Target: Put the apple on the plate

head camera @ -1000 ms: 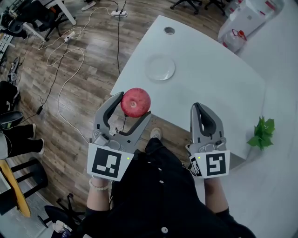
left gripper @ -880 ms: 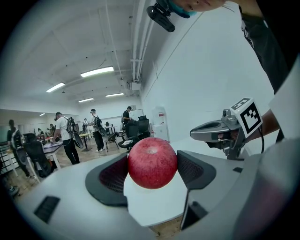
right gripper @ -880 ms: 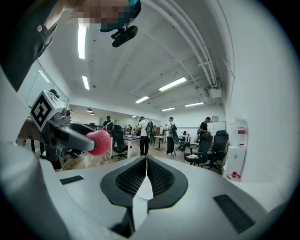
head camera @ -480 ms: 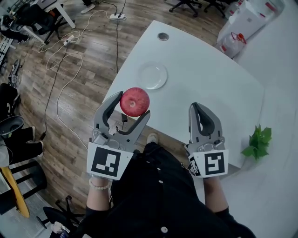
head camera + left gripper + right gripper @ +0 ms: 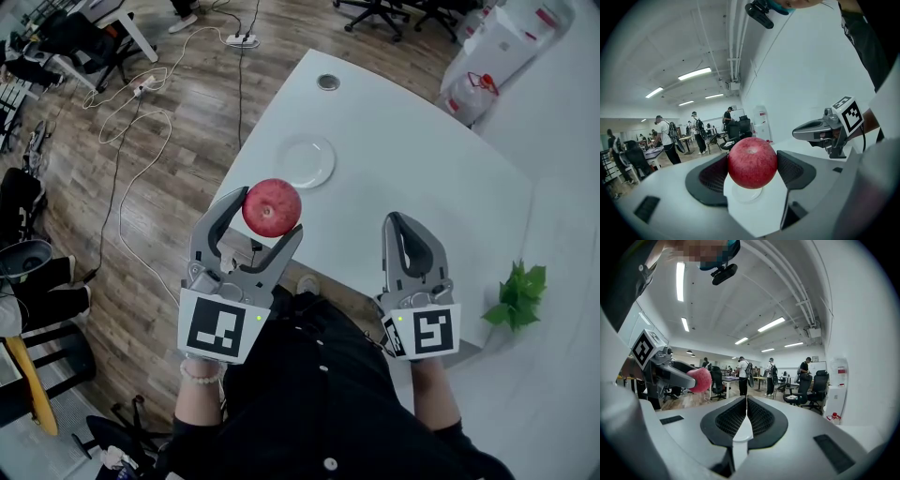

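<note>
A red apple (image 5: 272, 207) is clamped between the jaws of my left gripper (image 5: 261, 211), held in the air short of the near corner of the white table (image 5: 412, 159). In the left gripper view the apple (image 5: 752, 162) fills the gap between the pads, with the white plate (image 5: 747, 193) showing just below it. The plate (image 5: 306, 160) lies empty on the table's near left part, beyond the apple. My right gripper (image 5: 407, 227) is shut with nothing in it, hovering over the table's near edge; its pads meet in the right gripper view (image 5: 746, 414), where the apple (image 5: 699, 379) shows at left.
A round grommet (image 5: 328, 82) sits at the table's far corner. A green plant (image 5: 516, 289) stands on the floor at right, a red-and-white bag (image 5: 472, 80) beyond the table. Cables and a power strip (image 5: 241, 40) cross the wooden floor; office chairs and people stand further off.
The view has shifted slightly; the plate and table now sit a little closer to the left gripper. Both grippers keep their pose, the apple still clamped.
</note>
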Motion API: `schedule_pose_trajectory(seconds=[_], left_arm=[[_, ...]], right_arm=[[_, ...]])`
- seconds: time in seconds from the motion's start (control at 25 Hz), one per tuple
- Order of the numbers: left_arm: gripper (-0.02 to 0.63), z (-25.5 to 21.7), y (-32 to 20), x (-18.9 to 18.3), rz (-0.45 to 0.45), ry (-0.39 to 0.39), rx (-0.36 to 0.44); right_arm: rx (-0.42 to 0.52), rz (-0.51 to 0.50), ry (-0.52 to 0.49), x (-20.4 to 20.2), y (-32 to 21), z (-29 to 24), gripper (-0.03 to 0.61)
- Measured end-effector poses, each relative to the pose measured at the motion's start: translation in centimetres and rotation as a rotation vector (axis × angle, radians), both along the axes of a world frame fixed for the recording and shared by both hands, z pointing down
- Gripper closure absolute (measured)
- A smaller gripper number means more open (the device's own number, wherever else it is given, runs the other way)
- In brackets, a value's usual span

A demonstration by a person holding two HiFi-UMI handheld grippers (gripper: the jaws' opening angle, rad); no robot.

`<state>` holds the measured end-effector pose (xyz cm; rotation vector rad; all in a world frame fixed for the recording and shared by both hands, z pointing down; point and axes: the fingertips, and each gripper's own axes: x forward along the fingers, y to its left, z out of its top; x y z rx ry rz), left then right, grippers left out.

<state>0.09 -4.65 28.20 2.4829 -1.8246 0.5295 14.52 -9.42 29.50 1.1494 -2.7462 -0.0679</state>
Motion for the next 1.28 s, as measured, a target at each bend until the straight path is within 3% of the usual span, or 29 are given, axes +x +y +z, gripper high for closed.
schedule_pose_trajectory(seconds=[0.68,1.28], left_arm=[[0.272,-0.1,-1.4,-1.1,0.038,-0.007,-0.005],[0.272,-0.1,-5.1,-3.2,0.105,0.014,-0.009]], right_arm=[[0.005,0.057,-0.007,-0.3,-0.9,-0.4,0.535],[0.013,0.095,0.021,-3.2,-4.0,-1.1,0.535]])
